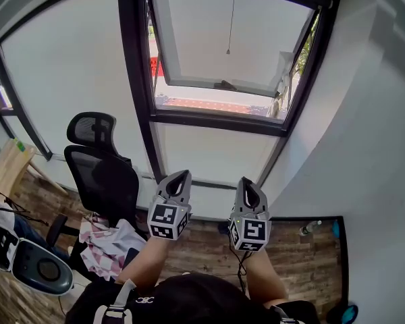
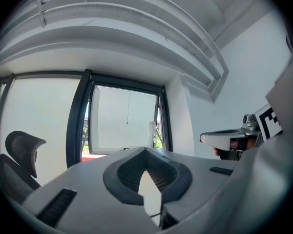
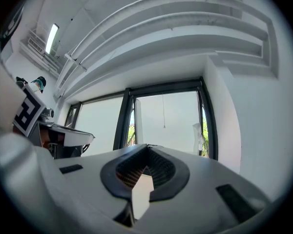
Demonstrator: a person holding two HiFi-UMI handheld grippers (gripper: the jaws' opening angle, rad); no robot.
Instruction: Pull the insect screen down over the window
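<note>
**Pull cord (image 1: 231, 19) up ahead, nearer the right**

Shut on nothing, side by side: left gripper (image 1: 181, 176) and right gripper (image 1: 247, 181), well short of the window (image 1: 136, 59). Above and beyond both, hanging plumb in the opening, the cord of the insect screen, apparently not yet drawn down. Closer reach from the right gripper.
</note>
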